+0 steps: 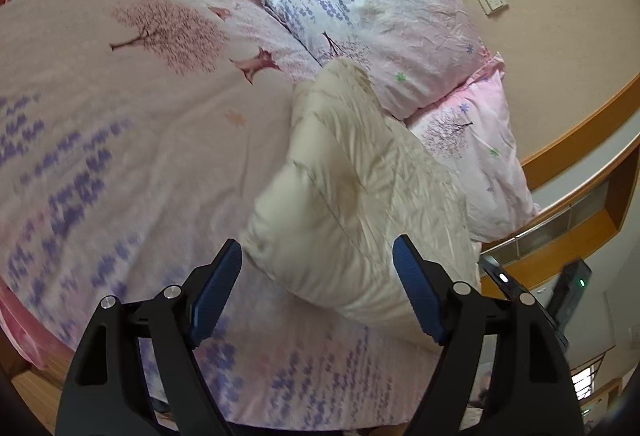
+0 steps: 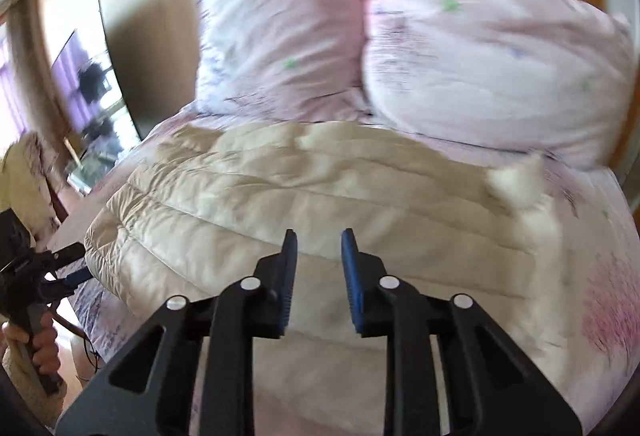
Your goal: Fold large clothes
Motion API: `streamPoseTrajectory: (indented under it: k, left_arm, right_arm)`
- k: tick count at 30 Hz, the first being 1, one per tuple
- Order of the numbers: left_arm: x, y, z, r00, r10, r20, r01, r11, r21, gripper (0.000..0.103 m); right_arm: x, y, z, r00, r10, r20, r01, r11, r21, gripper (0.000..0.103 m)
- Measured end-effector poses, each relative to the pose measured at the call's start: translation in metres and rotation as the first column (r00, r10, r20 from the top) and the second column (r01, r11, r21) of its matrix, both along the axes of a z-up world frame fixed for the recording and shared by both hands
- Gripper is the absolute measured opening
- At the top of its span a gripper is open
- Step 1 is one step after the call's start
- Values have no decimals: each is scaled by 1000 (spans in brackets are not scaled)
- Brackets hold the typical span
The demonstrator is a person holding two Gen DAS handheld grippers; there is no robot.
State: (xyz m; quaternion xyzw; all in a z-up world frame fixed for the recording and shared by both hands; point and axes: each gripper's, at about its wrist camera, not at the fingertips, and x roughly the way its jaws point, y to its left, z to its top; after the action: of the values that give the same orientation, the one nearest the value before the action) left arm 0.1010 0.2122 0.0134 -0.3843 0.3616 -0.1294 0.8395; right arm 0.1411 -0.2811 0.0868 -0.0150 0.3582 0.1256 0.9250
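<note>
Cream quilted garment (image 1: 352, 204) lies just ahead of the spread left tool (image 1: 318, 288), untouched.

No readable text, labels or numbers anywhere

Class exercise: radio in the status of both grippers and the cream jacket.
Left gripper open, empty. Right gripper narrowly open, empty. Cream jacket folded on bed, pillows beyond. Nothing in the way.
</note>
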Motion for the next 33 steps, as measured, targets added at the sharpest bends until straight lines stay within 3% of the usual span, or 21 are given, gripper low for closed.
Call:
streamPoseTrajectory:
  k: [4, 6, 10, 21, 24, 27, 28, 33]
  left_arm:
    - [2, -7, -7, 1000, -13, -15, 12, 999, -38, 78]
    - [6, -11, -11, 999, -18, -33, 17, 998, -53, 78]
    - [9, -18, -14, 999, -20, -48, 18, 999, -49, 78]
    - [35, -17, -11, 994, 91, -53, -94, 994, -56, 75]
    - [45, -19, -12, 991, 121, -57, -125, 990, -71, 66]
    - [55, -23, -11, 991, 127, -41, -130, 987, -97, 50]
    - [58, -24, -10, 992, 123, -29, -125, 987, -103, 40]
    - [67, -38, 24, 992, 73, 105, -65, 995, -81, 25]
  right_arm:
    - [17, 13, -24, 997, -34, -76, 31, 999, -38, 23]
    - [27, 11, -44, 988, -48, -149, 43, 998, -35, 23]
    - [34, 7, -61, 977, -56, -206, 55, 998, -9, 23]
    - [37, 14, -69, 973, -64, -223, 57, 998, -35, 23]
    - [37, 13, -69, 973, -62, -220, 58, 998, -27, 24]
    - [37, 11, -70, 973, -60, -222, 57, 998, -17, 24]
    - [36, 9, -69, 973, -59, -223, 57, 998, -13, 24]
    - [36, 7, -71, 972, -59, -229, 61, 998, 3, 24]
